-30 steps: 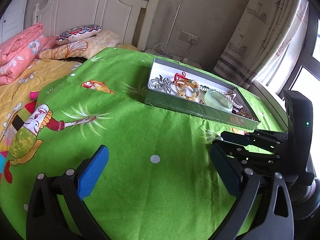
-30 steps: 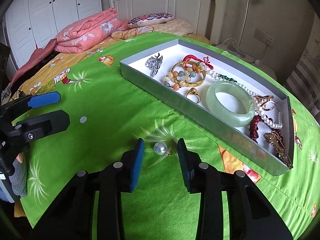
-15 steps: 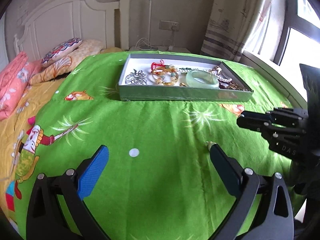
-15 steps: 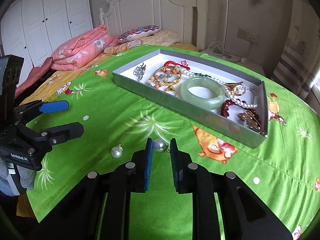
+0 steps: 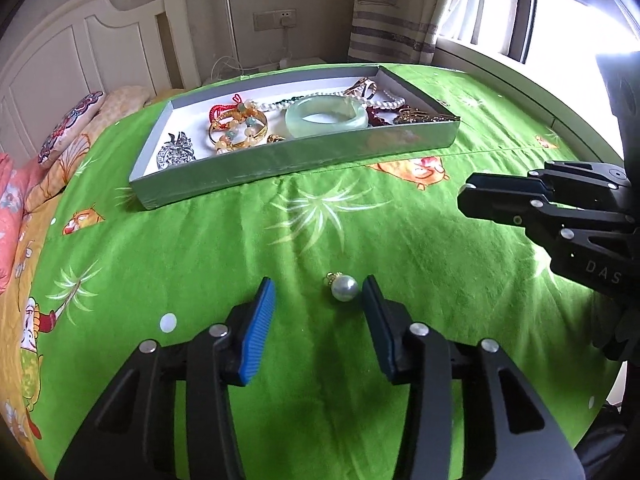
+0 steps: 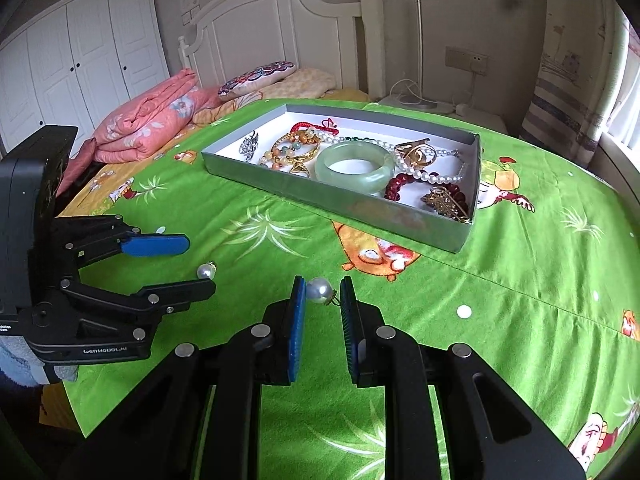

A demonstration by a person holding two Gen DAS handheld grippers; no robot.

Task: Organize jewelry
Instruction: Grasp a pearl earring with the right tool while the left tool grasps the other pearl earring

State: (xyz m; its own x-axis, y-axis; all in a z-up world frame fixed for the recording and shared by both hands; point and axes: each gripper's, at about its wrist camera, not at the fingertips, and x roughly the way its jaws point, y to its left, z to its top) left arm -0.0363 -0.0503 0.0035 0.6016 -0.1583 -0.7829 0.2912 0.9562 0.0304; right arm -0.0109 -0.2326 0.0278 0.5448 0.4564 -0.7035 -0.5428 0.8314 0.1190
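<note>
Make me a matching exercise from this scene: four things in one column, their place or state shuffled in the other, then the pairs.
Things:
1. jade bangle
2. silver brooch
3. pearl earring
4. second pearl earring

Places:
A. on the green sheet, between the closing left gripper fingers
B. between the right gripper fingers
C. near the tray middle
D. tray's headboard end

Pairs: 1-C, 2-D, 3-B, 4-A

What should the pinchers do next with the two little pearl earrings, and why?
Probably finish closing the left gripper on its pearl earring. Its jaws are closing, but the pearl lies on the green cloth beside the right pad, not yet pinched. The right gripper already holds the other pearl earring, so both could then go to the jewelry tray.
</note>
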